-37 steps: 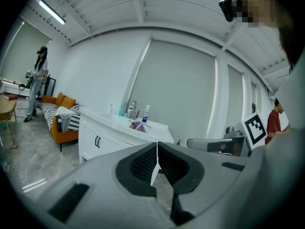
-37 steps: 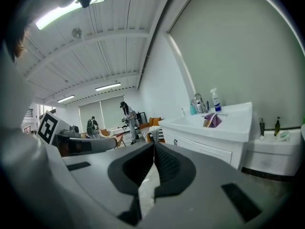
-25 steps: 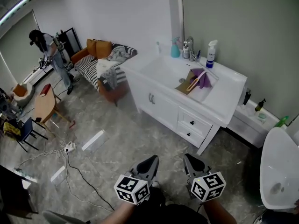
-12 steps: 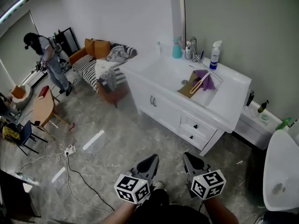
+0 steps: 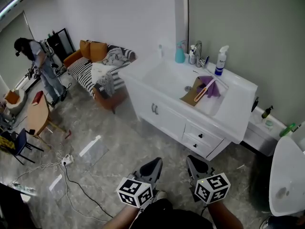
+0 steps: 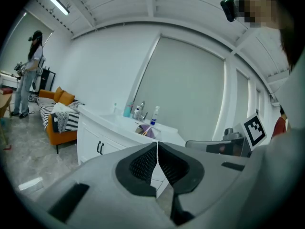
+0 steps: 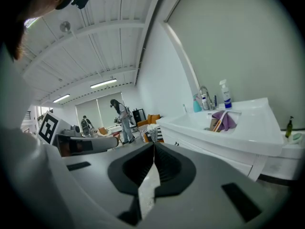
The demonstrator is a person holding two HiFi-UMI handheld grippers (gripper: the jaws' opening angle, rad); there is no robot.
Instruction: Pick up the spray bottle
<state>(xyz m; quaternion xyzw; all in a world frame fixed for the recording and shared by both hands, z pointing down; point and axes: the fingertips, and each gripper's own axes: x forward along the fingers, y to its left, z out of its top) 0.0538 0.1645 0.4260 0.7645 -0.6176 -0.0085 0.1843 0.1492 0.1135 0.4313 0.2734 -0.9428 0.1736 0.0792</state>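
- The grey marble-pattern floor (image 5: 119, 142) fills most of the head view, with a black cable (image 5: 81, 180) running over it at your left.
- The white vanity table (image 5: 238, 101) stands against the wall ahead of you and a little to the right, with its basin (image 5: 167, 75) sunk in the top.
- An orange sofa (image 5: 88, 63) with a striped cover stands to the left of the table, along the same wall.
- A white toilet (image 5: 286, 175) shows at the right edge.
- A person (image 5: 40, 61) stands far at the left, near the sofa.
- Your left tongs (image 5: 156, 162) are low in the head view. Their jaws are pressed together and nothing is between them.
- Your right tongs (image 5: 192, 160) are just beside the left ones, also pressed together and empty. Both pairs point toward the table and are well apart from it.
- A purple cloth (image 5: 210, 86) lies in the right part of the basin.
- The spray bottle (image 5: 220, 61), white with a blue label, stands upright at the back of the table, next to the wall, right of the faucet (image 5: 198, 51).
- A teal bottle (image 5: 179, 55) stands left of the faucet.
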